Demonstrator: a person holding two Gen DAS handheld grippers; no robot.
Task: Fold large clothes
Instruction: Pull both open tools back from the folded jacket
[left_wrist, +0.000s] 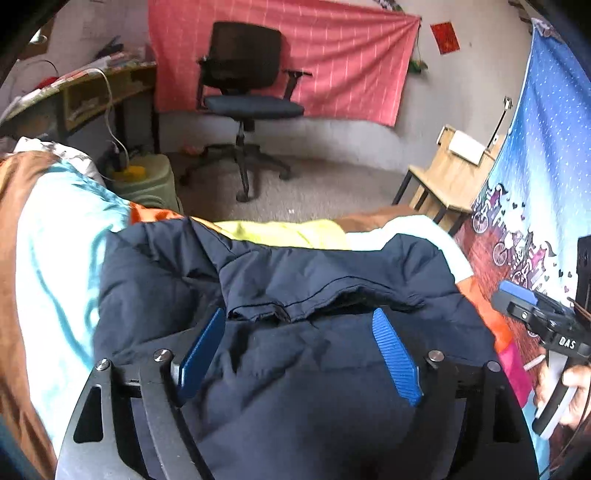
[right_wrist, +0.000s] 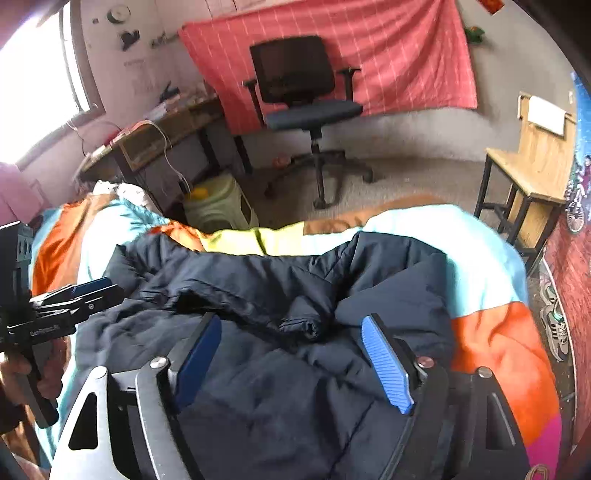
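While the jacket (left_wrist: 295, 369) lies on the bed (left_wrist: 55, 240), both hand-held grippers (left_wrist: 299, 350) (right_wrist: 291, 354) gape empty.

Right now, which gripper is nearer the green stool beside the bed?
Left. The left gripper is over the jacket on the side of the green stool; the right gripper sits farther across the bed.

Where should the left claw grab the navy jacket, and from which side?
Take the loose folded-over hem edge of the navy jacket, probably straight ahead from the near side. It lies raised between the open left claw, so one finger could slip under.
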